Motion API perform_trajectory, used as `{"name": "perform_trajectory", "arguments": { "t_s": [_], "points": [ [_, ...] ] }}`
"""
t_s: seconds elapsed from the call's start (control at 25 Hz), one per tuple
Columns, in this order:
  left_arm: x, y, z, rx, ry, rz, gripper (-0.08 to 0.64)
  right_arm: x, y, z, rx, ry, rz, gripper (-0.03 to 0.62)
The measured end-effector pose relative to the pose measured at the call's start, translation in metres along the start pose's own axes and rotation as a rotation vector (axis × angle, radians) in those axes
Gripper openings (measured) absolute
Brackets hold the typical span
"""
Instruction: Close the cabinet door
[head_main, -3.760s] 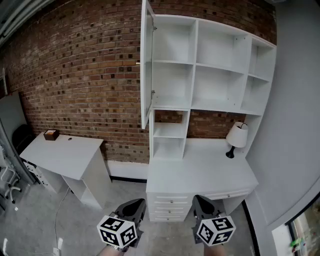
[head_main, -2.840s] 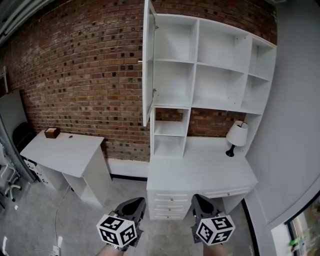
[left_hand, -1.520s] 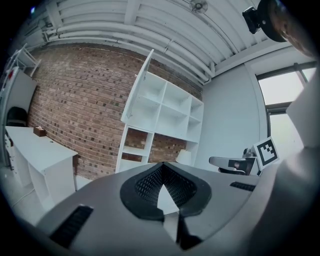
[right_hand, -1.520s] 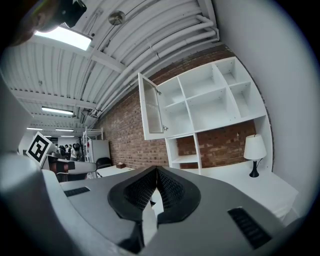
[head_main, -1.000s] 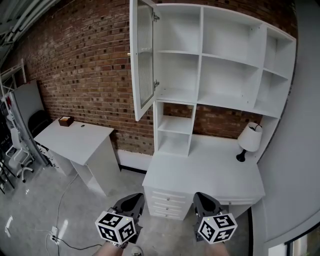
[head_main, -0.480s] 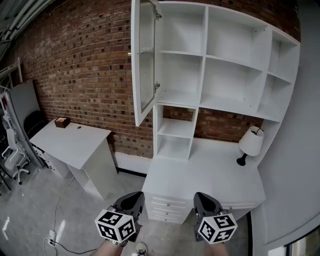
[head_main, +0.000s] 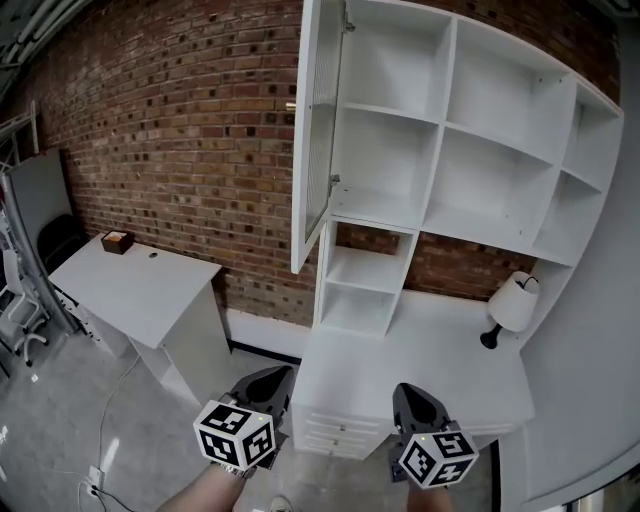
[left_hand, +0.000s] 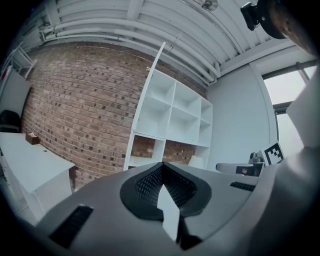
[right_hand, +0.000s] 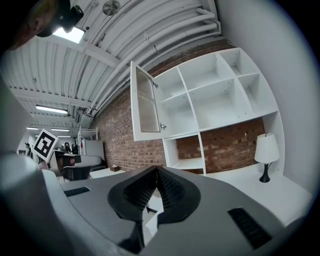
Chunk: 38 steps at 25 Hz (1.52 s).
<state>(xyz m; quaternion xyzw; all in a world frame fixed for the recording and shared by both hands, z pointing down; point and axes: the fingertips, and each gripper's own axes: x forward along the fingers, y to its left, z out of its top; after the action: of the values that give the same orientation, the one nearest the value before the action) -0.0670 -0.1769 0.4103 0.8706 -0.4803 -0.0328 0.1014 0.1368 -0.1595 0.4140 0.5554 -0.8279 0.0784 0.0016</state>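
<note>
The white cabinet door (head_main: 318, 130) with a ribbed glass panel stands swung wide open at the left edge of the white shelf unit (head_main: 450, 170). It shows edge-on in the left gripper view (left_hand: 148, 95) and face-on in the right gripper view (right_hand: 146, 107). My left gripper (head_main: 262, 385) and right gripper (head_main: 415, 400) are held low, well short of the door, pointing toward the shelves. Both are shut with nothing between the jaws: the left gripper (left_hand: 162, 167) and the right gripper (right_hand: 156, 172) in their own views.
A white desk (head_main: 430, 350) with drawers stands under the shelves and carries a small lamp (head_main: 512, 305). A white side table (head_main: 140, 285) with a brown box (head_main: 117, 241) stands against the brick wall at left. Cables lie on the grey floor.
The head view has closed in: door and shelf unit look larger and sit further right. Both grippers stay shut at the frame's bottom, carried forward toward the desk.
</note>
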Motion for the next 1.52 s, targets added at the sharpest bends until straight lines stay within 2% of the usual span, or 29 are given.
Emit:
{"name": "perform_trajectory", "arguments": {
  "t_s": [0.28,0.48,0.6,0.64,0.8,1.04,1.52],
  "points": [
    [0.042,0.054,0.043,0.025,-0.052,0.009,0.008,0.038,-0.002,0.006,0.002,-0.016,-0.043,0.028],
    [0.078,0.083,0.065,0.03,-0.07,-0.019,0.012,0.059,-0.002,0.003,0.003,-0.014,-0.072,0.028],
    [0.098,0.097,0.081,0.023,-0.079,-0.042,0.101,0.068,-0.004,0.004,0.002,-0.011,-0.096,0.028],
    [0.104,0.1,0.085,0.025,-0.081,-0.047,0.107,0.07,-0.005,0.004,0.003,-0.011,-0.105,0.028],
    [0.127,0.104,0.095,0.043,-0.074,-0.076,0.153,0.082,-0.011,0.007,0.012,-0.016,-0.13,0.028],
    [0.148,0.101,0.107,0.081,-0.079,-0.125,0.153,0.098,-0.006,0.005,0.018,-0.02,-0.137,0.028],
    [0.163,0.09,0.109,0.085,-0.066,-0.162,0.153,0.097,-0.019,0.012,0.025,-0.042,-0.165,0.028]
  ]
}}
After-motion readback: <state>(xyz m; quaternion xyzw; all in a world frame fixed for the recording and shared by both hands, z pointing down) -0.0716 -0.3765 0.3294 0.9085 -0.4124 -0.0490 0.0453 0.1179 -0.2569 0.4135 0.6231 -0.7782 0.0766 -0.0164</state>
